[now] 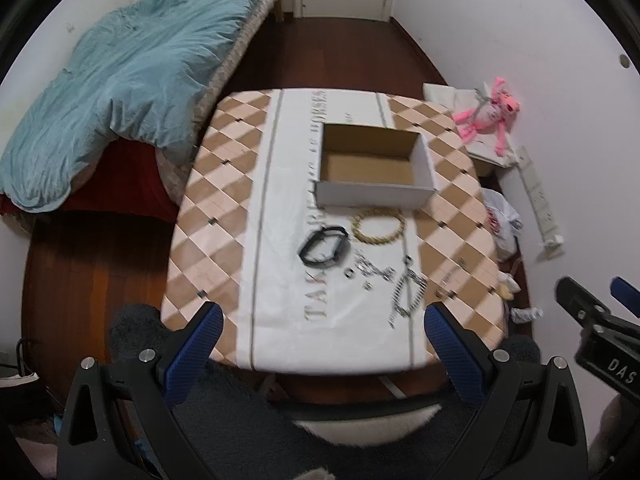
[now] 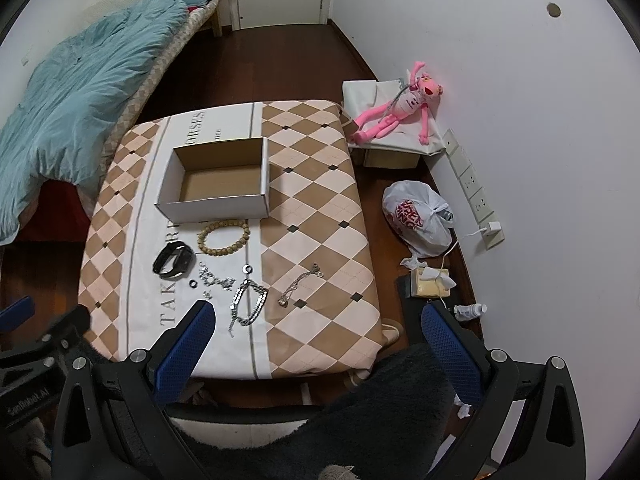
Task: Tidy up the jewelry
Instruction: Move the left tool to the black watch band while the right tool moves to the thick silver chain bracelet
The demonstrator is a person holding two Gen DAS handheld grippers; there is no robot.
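Observation:
An open empty cardboard box (image 1: 374, 168) (image 2: 218, 178) stands on the table's far middle. In front of it lie a wooden bead bracelet (image 1: 378, 225) (image 2: 223, 237), a black band (image 1: 325, 247) (image 2: 174, 264), a silver link bracelet (image 1: 408, 292) (image 2: 248, 300), small rings and earrings (image 1: 366, 272) (image 2: 212, 278), and a thin silver chain (image 2: 300, 282). My left gripper (image 1: 320, 340) is open and empty above the table's near edge. My right gripper (image 2: 318, 340) is open and empty, also above the near edge, right of the link bracelet.
The checkered cloth covers the table (image 1: 224, 200) (image 2: 320, 184). A bed with a blue quilt (image 1: 120, 80) (image 2: 72, 92) is to the left. A pink plush toy (image 2: 400, 108), a white plastic bag (image 2: 420, 216) and a wall power strip (image 2: 472, 188) are on the right.

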